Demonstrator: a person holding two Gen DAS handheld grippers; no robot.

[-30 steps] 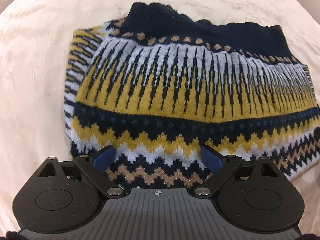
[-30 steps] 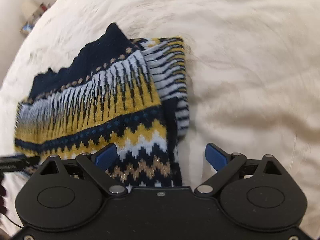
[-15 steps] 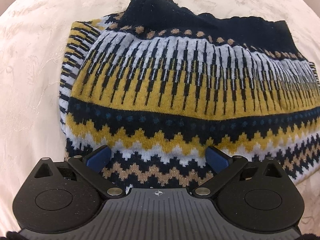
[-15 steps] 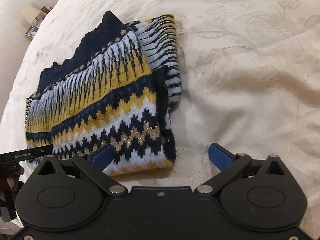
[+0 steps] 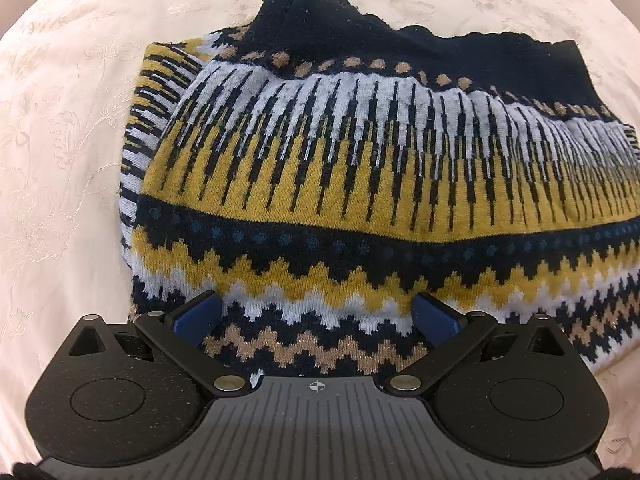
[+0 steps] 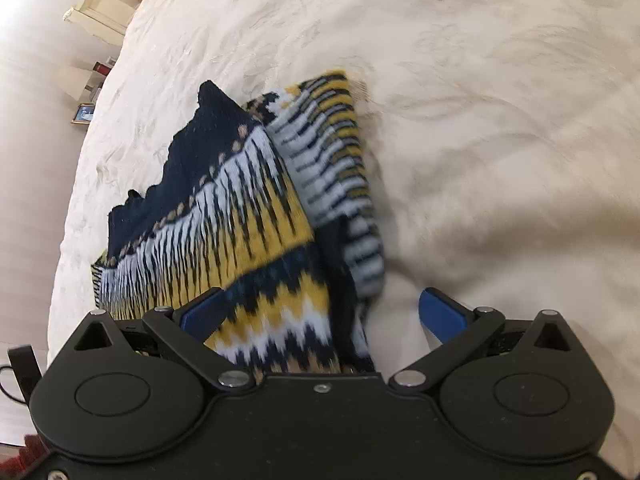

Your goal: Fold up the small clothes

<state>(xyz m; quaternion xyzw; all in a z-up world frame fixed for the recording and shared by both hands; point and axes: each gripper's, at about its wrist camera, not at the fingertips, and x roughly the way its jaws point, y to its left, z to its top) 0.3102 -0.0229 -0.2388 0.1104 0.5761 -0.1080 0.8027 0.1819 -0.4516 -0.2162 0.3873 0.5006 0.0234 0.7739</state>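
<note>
A folded knit sweater (image 5: 360, 184) in navy, yellow and white patterns lies on a cream bedspread (image 5: 60, 160). My left gripper (image 5: 316, 314) is open over the sweater's near hem, its blue fingers spread across the zigzag bands. In the right wrist view the sweater (image 6: 240, 224) lies to the left, a striped sleeve folded along its right edge. My right gripper (image 6: 320, 312) is open over the sweater's near right corner, its left finger over the knit and its right finger over the bedspread (image 6: 500, 140).
The cream embroidered bedspread extends around the sweater on all sides. A cream headboard (image 6: 100, 4) and a small framed picture (image 6: 82, 114) show at the far left in the right wrist view.
The left gripper has edged closer to the sweater. The right gripper drew back, then moved forward again over the sweater's near right corner. Both stayed open.
</note>
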